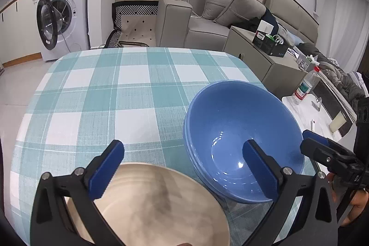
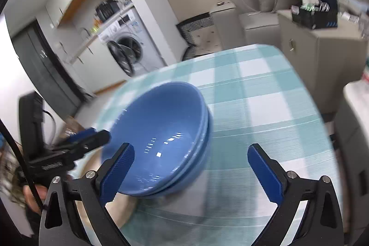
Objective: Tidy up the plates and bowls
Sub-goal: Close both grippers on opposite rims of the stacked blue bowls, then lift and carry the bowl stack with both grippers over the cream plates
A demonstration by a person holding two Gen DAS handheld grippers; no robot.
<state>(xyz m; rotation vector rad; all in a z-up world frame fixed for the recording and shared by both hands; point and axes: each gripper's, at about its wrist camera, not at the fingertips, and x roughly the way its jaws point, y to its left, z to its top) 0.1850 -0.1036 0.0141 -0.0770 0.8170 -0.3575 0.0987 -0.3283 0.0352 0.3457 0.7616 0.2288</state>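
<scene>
Two nested blue bowls (image 1: 244, 130) stand on the checked table (image 1: 103, 93); they also show in the right wrist view (image 2: 161, 137). A beige plate (image 1: 161, 206) lies at the near edge, left of the bowls. My left gripper (image 1: 184, 172) is open, hovering over the plate, its right finger in front of the bowls. My right gripper (image 2: 191, 174) is open and empty, just right of the bowls; it also shows at the right of the left wrist view (image 1: 322, 149). The left gripper shows at the left of the right wrist view (image 2: 78, 142).
A washing machine (image 1: 60, 15) with its door open stands far left. A grey sofa (image 1: 219, 15) and a cabinet (image 1: 258, 57) are beyond the table. A side table (image 1: 309, 121) at the right holds a bottle (image 1: 306, 87).
</scene>
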